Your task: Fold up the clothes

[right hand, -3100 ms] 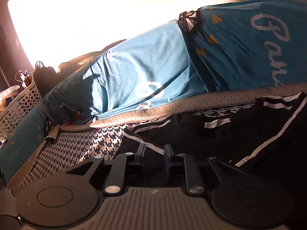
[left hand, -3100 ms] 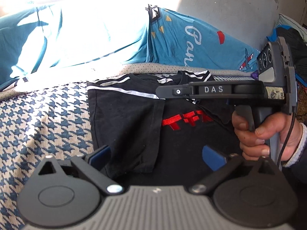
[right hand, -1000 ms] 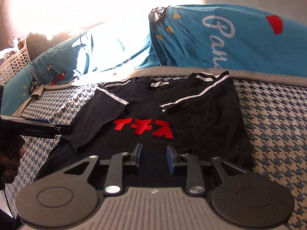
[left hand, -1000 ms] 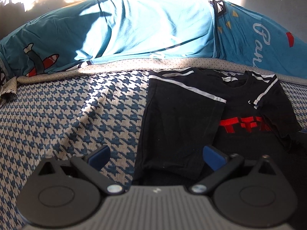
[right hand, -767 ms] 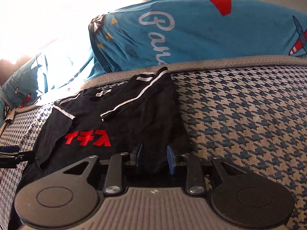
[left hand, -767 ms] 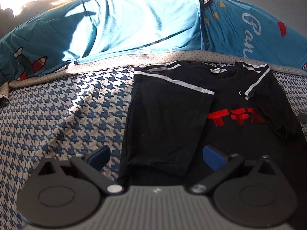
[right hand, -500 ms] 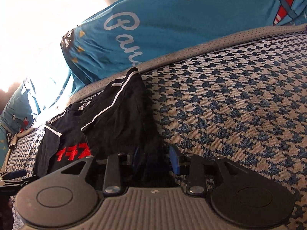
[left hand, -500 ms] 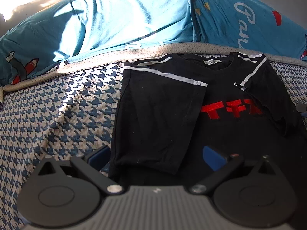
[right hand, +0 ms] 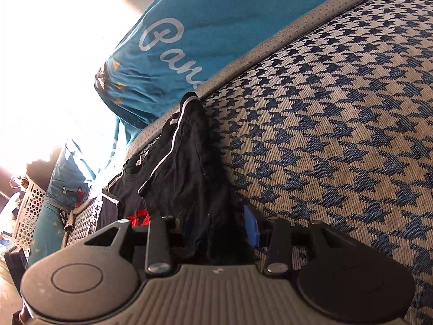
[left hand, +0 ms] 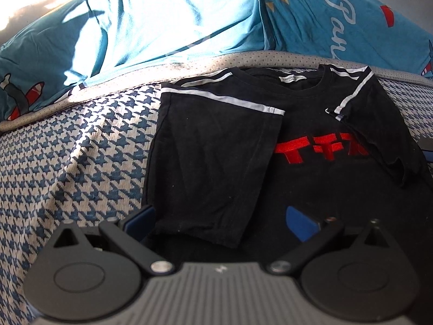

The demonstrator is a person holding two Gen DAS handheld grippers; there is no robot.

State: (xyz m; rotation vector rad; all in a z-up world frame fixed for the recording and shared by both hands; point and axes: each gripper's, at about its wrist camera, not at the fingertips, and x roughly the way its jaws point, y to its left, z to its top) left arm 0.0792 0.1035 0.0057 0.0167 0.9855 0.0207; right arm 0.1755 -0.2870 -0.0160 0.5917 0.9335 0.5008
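A black T-shirt (left hand: pixel 297 140) with red lettering and white shoulder stripes lies on the houndstooth cover (left hand: pixel 67 162), both sleeves folded in over the chest. My left gripper (left hand: pixel 220 220) is open over the shirt's lower left part, its left finger (left hand: pixel 138 218) at the shirt's left edge. In the right wrist view the shirt (right hand: pixel 189 162) lies edge-on along the cover (right hand: pixel 338 124). My right gripper (right hand: pixel 213 233) is partly open, with the shirt's right side edge bunched between its jaws; only the blue right pad (right hand: pixel 251 228) shows.
Blue pillows with white script and plane prints (left hand: pixel 189 19) lie along the far edge of the cover, also in the right wrist view (right hand: pixel 189 27). A white perforated basket (right hand: pixel 27 211) stands at the far left. Bright sunlight washes out the upper left.
My right gripper has swung to the shirt's right edge, dropped low and opened around the fabric. My left gripper has shifted right so that its left finger reaches the shirt's left edge.
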